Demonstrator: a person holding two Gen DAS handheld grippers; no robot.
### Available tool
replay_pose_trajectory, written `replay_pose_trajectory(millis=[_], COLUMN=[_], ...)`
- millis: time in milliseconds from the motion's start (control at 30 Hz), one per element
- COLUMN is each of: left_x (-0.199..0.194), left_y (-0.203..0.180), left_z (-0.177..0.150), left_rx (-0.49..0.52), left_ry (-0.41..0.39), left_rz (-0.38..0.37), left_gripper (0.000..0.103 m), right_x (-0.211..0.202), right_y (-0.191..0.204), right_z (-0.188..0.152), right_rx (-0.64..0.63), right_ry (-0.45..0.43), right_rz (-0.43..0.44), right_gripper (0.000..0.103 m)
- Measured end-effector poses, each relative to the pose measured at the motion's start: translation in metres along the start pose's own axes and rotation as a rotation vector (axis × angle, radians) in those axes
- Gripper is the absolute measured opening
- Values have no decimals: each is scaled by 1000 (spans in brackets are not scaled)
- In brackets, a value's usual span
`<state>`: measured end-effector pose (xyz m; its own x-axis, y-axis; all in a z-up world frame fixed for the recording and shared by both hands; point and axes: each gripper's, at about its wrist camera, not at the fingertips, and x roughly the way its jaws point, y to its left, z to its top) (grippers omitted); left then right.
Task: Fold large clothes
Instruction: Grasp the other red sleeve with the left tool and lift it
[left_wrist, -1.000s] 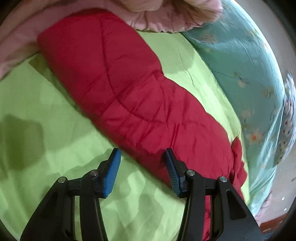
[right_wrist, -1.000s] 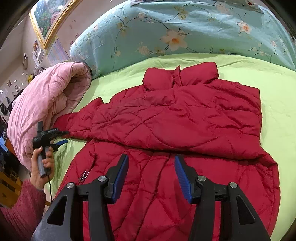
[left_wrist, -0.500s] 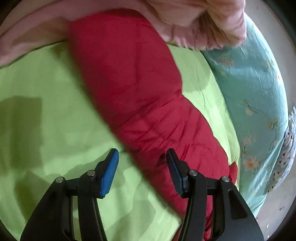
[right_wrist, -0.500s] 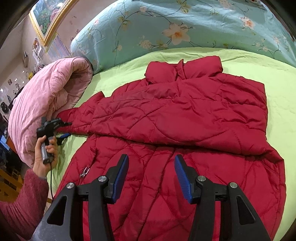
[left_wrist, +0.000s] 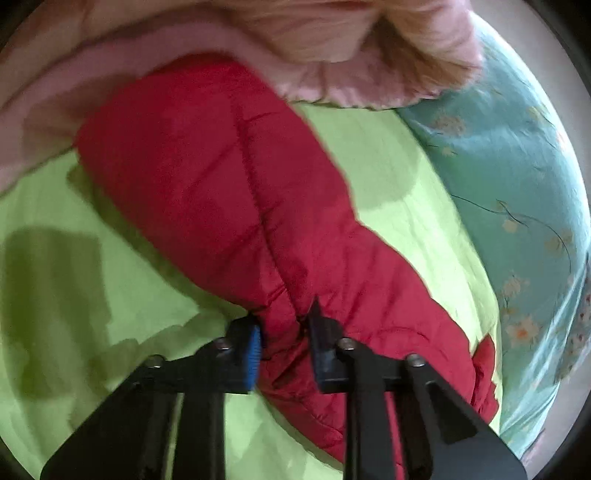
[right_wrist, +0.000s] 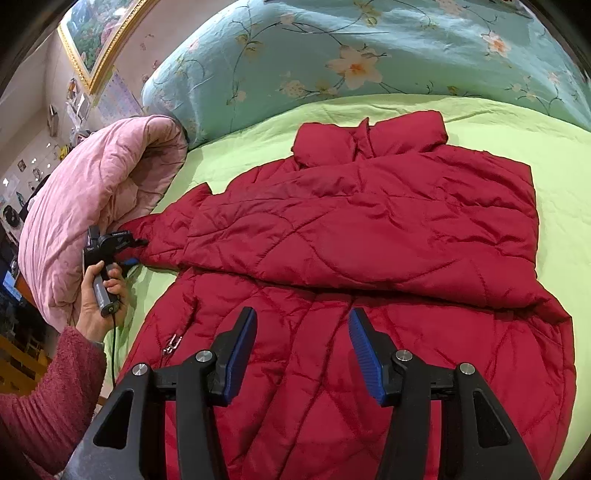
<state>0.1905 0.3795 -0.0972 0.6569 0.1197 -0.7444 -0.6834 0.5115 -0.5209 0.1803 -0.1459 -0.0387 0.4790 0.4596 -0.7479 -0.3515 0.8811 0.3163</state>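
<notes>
On the bed (right_wrist: 236, 147), left gripper (left_wrist: 284, 341) had just closed, pinching the sleeve (left_wrist: 229, 177); right gripper (right_wrist: 301, 354) hung half-open, empty. Next: fold sleeve inward.

The left gripper (left_wrist: 284, 339) has just been closing, and its jaws now pinch a fold of the red jacket's sleeve (left_wrist: 229, 192) between the blue pads. The left hand (right_wrist: 98, 295), in a fuzzy red cuff, grips its handle. The right gripper (right_wrist: 301, 350) hovers, angled downward, jaws parted, nothing between them.
</notes>
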Motion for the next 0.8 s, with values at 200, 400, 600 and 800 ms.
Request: replay_pose_trajectory(millis=[200, 400, 600, 800], left_x=[-39, -85, -107, -114], left_y=[-28, -79, -134, -184], left_z=[-8, -30, -65, -110], left_rx=[109, 250, 392, 520], left_ry=[-91, -142, -143, -118], left_rz=[-20, -125, -203, -263], left_gripper=[9, 7, 6, 6], right_x=[-1, -9, -17, -30], right_y=[-7, -11, -22, -36], right_z=[0, 2, 6, 8], right_rx=[20, 31, 68, 99], right_ry=[-5, -26, -50, -82], right_rz=[4, 26, 35, 36], right_gripper=[54, 54, 54, 54])
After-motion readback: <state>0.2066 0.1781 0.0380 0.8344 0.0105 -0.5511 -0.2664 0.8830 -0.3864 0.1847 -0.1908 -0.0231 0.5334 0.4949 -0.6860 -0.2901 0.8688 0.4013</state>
